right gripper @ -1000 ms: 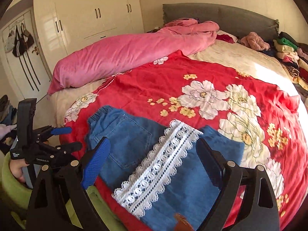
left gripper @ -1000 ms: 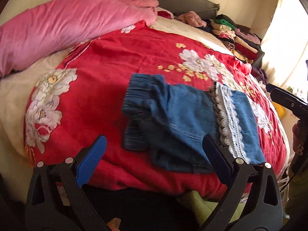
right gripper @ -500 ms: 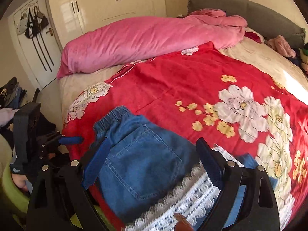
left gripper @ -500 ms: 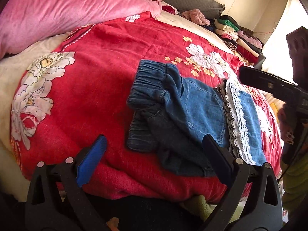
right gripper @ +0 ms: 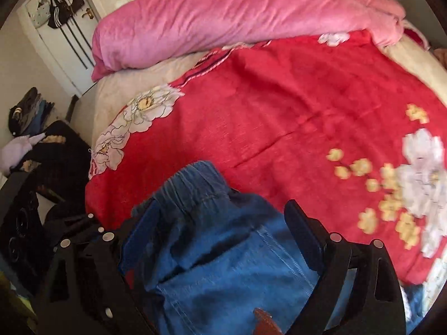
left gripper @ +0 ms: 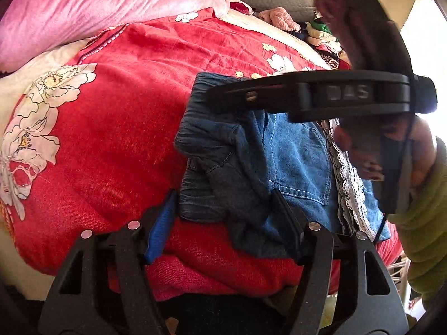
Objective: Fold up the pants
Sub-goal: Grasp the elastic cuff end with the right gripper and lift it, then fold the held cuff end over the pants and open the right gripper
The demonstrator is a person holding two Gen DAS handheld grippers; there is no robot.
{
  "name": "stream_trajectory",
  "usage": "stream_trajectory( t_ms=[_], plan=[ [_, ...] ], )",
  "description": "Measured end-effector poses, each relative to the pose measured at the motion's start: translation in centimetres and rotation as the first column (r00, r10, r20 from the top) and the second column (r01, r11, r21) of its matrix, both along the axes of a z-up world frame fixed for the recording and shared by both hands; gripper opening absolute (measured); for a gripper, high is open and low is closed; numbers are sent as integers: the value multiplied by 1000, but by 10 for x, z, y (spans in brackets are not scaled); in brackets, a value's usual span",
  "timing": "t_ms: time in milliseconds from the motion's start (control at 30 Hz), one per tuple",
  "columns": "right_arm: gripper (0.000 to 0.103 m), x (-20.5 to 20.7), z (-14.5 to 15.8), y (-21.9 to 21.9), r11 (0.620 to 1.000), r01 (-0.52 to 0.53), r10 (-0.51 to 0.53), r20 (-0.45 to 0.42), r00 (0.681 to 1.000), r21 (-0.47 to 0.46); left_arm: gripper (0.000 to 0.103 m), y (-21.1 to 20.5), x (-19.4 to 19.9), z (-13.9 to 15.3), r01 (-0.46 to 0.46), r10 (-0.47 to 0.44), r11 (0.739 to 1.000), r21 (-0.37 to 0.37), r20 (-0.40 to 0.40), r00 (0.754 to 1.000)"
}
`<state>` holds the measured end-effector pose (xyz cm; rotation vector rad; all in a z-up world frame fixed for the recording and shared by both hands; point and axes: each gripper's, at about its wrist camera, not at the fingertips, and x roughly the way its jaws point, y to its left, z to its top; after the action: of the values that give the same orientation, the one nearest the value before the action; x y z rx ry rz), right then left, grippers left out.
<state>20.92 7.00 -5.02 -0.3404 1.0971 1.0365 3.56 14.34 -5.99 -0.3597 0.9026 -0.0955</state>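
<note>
Blue denim pants [left gripper: 296, 156] with a white lace trim [left gripper: 345, 184] lie folded on the red floral blanket [left gripper: 111, 139] near the bed's front edge. My left gripper [left gripper: 223, 195] is low over their near dark corner. Its jaws are closing with that bunched denim between them, and the pads do not clearly press it. My right gripper [left gripper: 218, 96] reaches in from the right, side-on, over the elastic waistband [left gripper: 206, 128]. In the right wrist view the right gripper [right gripper: 220, 203] stands open, straddling the waistband [right gripper: 195, 184] of the pants [right gripper: 223, 265].
A pink duvet [right gripper: 223, 14] lies rolled along the far side of the bed. Folded clothes [left gripper: 321, 33] are stacked at the back right by the grey headboard. A hand in a green sleeve [left gripper: 424, 223] holds the right gripper. Clothes [right gripper: 28, 111] are heaped on the floor at the left.
The right gripper swept left and down, from over the lace trim to over the waistband. The left gripper sank toward the pants' near corner and its jaws narrowed around the denim.
</note>
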Motion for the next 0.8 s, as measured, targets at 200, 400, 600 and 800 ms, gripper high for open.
stream_trajectory(
  t_ms=[200, 400, 600, 800],
  plan=[
    [67, 0, -16, 6, 999, -29, 32, -64, 997, 39, 59, 2, -3, -1, 3, -3, 1000, -21, 2, 1000],
    [34, -13, 12, -26, 987, -30, 37, -42, 998, 159, 65, 3, -7, 2, 23, -22, 999, -40, 21, 1000],
    [33, -23, 52, -95, 943, 14, 3, -51, 999, 334, 79, -11, -11, 14, 92, -87, 988, -125, 45, 995],
    [33, -30, 74, -151, 917, 36, -29, -23, 999, 398, 83, -54, 3, 23, 182, -175, 970, -159, 61, 983]
  ],
)
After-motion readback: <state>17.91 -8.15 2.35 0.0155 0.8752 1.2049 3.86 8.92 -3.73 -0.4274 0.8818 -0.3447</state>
